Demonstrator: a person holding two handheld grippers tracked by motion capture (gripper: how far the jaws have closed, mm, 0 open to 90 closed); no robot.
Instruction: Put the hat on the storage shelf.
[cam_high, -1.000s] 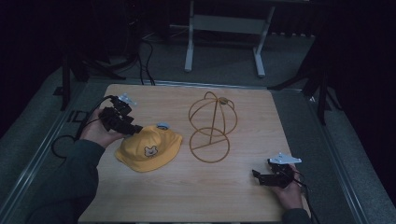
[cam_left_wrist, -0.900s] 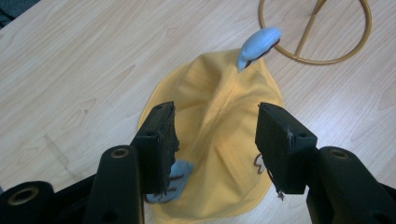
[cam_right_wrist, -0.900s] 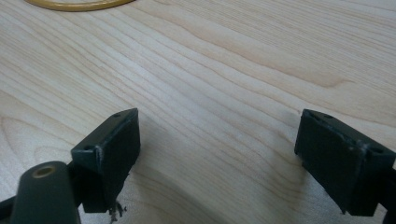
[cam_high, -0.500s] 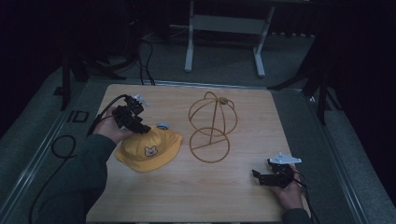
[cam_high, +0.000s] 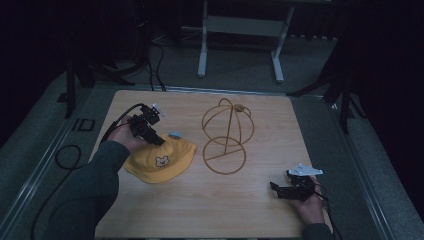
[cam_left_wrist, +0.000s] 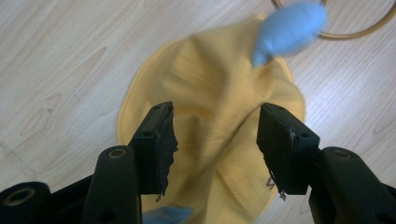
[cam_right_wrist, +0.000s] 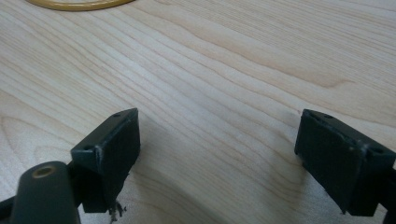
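Yellow hat (cam_high: 159, 161) lying on the wooden table (cam_high: 260, 210), left of the wire hat stand (cam_high: 226, 136); pale blue tab (cam_left_wrist: 289, 29) at its far edge; left gripper (cam_left_wrist: 215, 135) poised over the hat, jaws moderately parted astride a raised fold, nothing clamped; right gripper (cam_right_wrist: 217, 149) low over bare wood near the front right corner, jaws wide apart, empty.

Dark green sleeve (cam_high: 85, 195); black hand-held gripper (cam_high: 156, 139) with black cable (cam_high: 65, 157).
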